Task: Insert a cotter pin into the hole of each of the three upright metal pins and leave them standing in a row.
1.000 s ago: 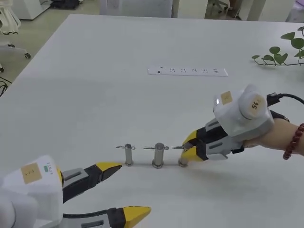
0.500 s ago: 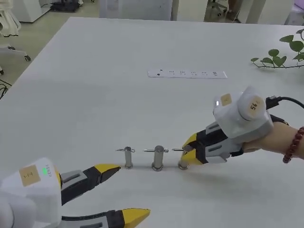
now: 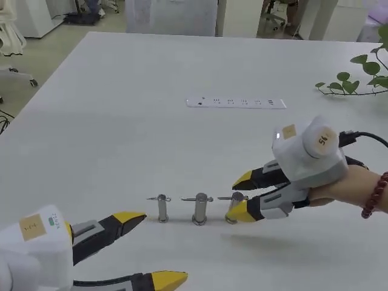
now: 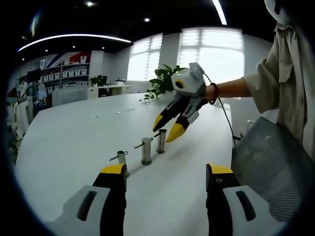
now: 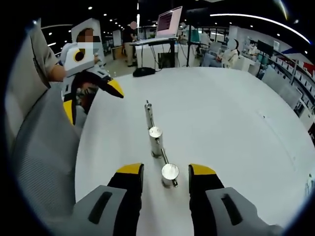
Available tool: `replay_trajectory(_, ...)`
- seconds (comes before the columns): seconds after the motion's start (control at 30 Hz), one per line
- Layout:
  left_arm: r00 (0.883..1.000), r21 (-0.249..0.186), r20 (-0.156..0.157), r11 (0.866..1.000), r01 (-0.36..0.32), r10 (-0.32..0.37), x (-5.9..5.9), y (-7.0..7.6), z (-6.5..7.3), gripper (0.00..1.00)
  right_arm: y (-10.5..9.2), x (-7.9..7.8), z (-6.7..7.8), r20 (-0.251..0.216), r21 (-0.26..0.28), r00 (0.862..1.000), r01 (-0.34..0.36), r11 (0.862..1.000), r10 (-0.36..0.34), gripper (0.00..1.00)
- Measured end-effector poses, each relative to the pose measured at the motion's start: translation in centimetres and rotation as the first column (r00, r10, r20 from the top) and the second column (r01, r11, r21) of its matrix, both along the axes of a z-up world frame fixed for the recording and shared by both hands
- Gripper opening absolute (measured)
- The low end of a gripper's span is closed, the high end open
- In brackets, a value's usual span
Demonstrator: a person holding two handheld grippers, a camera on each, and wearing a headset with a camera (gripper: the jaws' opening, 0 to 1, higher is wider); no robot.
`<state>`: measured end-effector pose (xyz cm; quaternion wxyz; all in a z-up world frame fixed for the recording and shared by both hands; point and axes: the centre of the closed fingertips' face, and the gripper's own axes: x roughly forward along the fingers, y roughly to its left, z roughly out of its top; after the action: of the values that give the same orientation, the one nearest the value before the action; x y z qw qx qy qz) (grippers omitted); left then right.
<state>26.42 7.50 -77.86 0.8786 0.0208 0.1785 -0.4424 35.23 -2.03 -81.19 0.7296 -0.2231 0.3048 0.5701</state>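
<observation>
Metal pins [image 3: 200,210], shiny cylinders, stand in a row; right gripper [image 3: 236,198] and left gripper [image 3: 162,247] hold yellow-tipped jaws apart.

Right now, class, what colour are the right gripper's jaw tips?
Yellow on the right gripper, clearest in the left gripper view.

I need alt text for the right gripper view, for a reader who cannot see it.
The right gripper, jaws open, has the nearest pin between its yellow tips. This pin is the first of three upright metal pins standing in a row on the white table. At upper left, the left gripper is open too.
</observation>
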Motion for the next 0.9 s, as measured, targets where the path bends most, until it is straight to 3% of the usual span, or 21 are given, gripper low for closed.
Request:
replay_trajectory(0.5,0.999,-0.005,-0.009,0.999,-0.051,0.051,0.3,1.4,0.6,0.74,-0.7,-2.8,3.0,0.004,0.054,0.994,0.113,0.992,-0.113,0.58)
replay_trajectory(0.57,0.998,-0.001,-0.019,0.998,-0.058,0.058,0.2,1.6,0.7,0.75,-0.8,-3.3,3.4,-0.01,0.077,0.99,0.141,0.987,-0.14,0.61)
replay_trajectory(0.67,0.998,0.0,-0.001,0.998,-0.065,0.065,-0.1,1.9,1.3,0.75,-1.3,-3.9,3.8,-0.008,0.086,0.985,0.17,0.982,-0.17,0.65)
replay_trajectory(0.73,0.997,-0.003,-0.006,0.997,-0.079,0.079,-0.2,2.2,1.6,0.77,-1.6,-4.3,4.1,-0.001,0.097,0.981,0.193,0.976,-0.194,0.66)
replay_trajectory(0.83,0.995,0.024,-0.029,0.995,-0.093,0.094,-0.5,2.7,1.2,0.78,-2.1,-5.2,4.2,-0.014,0.105,0.972,0.234,0.967,-0.234,0.71)
replay_trajectory(0.9,0.995,0.017,-0.016,0.995,-0.102,0.103,-0.7,3.0,1.5,0.78,-2.3,-5.9,4.1,-0.02,0.111,0.968,0.252,0.961,-0.251,0.73)
